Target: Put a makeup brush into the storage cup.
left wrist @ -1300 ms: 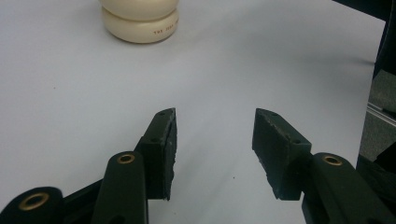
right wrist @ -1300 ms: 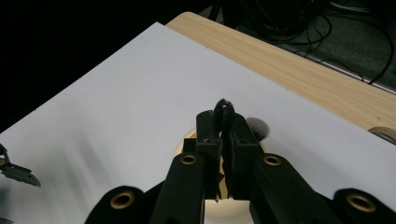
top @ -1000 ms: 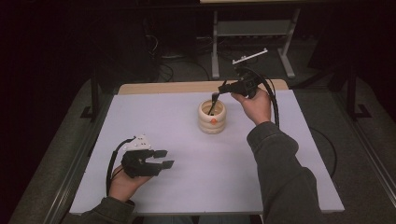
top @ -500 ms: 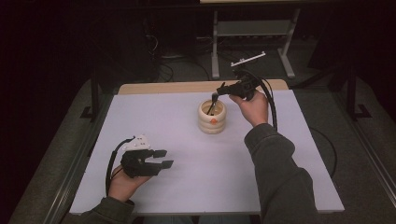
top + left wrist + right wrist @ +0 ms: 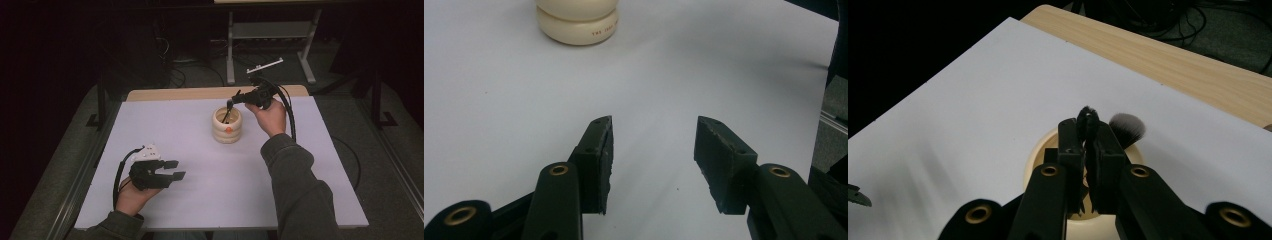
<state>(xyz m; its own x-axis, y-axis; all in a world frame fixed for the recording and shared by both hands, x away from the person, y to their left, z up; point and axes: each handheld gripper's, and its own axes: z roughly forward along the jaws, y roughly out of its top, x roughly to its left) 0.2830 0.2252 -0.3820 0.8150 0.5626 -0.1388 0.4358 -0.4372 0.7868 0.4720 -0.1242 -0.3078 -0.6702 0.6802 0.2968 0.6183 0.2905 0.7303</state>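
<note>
**Wand held over the pot, hardly anything moved**

My right gripper (image 5: 234,100) stays pressed shut on a thin black wand with a fuzzy tip (image 5: 1087,114). Its top pokes out just past my fingertips, and the rest runs down between the pads into the mouth of the cream-coloured, ribbed round pot (image 5: 226,131), directly below the jaws. A soft brush with grey-tipped bristles (image 5: 1128,127) stands in the same pot, just behind my right-hand pad in the right gripper view.

Set against the frames from a moment ago, almost nothing differs. The pinch is the same, the hand hangs over the same spot, and the wand's lower end still dips inside the rim. I judge this a pause in mid-step. I cannot tell whether the wand is going in or coming out, and either way it is not yet released.

My left gripper (image 5: 175,170) has not moved: jaws half spread, nothing between them, resting low over the white table sheet (image 5: 200,200). The pot sits well ahead of its tips.
</note>
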